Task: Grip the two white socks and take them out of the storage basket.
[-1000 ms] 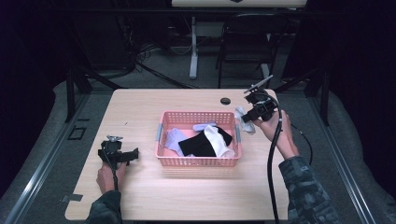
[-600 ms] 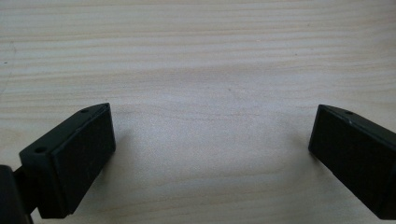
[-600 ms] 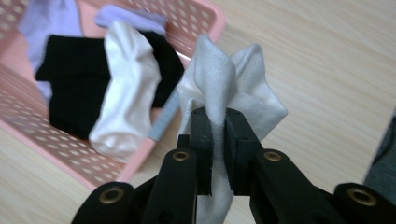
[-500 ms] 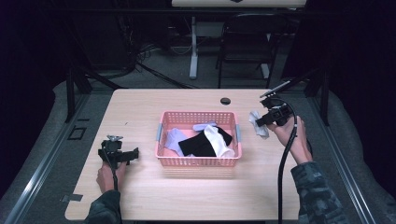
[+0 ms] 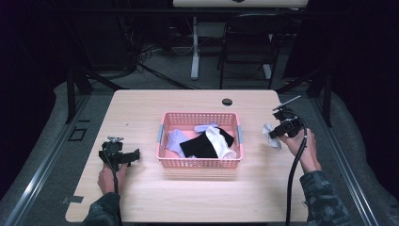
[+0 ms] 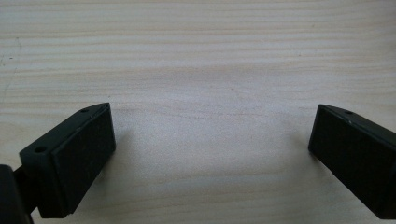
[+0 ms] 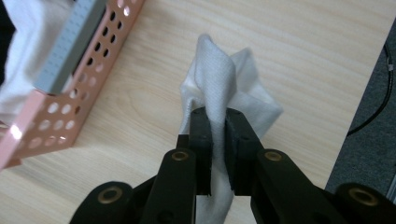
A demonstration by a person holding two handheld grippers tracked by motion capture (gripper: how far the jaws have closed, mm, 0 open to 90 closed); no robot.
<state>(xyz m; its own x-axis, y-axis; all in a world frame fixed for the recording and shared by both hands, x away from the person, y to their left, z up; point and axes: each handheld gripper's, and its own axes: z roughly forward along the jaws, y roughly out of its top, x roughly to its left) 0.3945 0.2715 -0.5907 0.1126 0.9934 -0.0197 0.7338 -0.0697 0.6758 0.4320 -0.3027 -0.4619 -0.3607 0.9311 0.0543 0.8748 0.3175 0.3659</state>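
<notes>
A pink perforated basket (image 5: 200,162) stands mid-table and holds a black sock (image 5: 197,147), a white sock (image 5: 221,143) and a lavender sock (image 5: 175,140). My right gripper (image 5: 277,134) is to the right of the basket, low over the table, shut on a white sock (image 5: 272,136). In the right gripper view the white sock (image 7: 219,88) bunches up between the closed jaws, its lower end touching the wood, with the basket's corner (image 7: 88,70) to the left. My left gripper (image 5: 134,154) rests at the table's left side, open, with bare wood between its fingers (image 6: 74,158).
A small dark round hole (image 5: 227,101) sits near the table's far edge (image 5: 188,92). A black cable (image 5: 294,174) trails from the right gripper along the forearm. The table's right edge and grey floor (image 7: 369,140) lie close to the right gripper.
My right gripper has carried the white sock from beside the basket's far right corner outward to the right and down toward the table. The left gripper has stayed put.
</notes>
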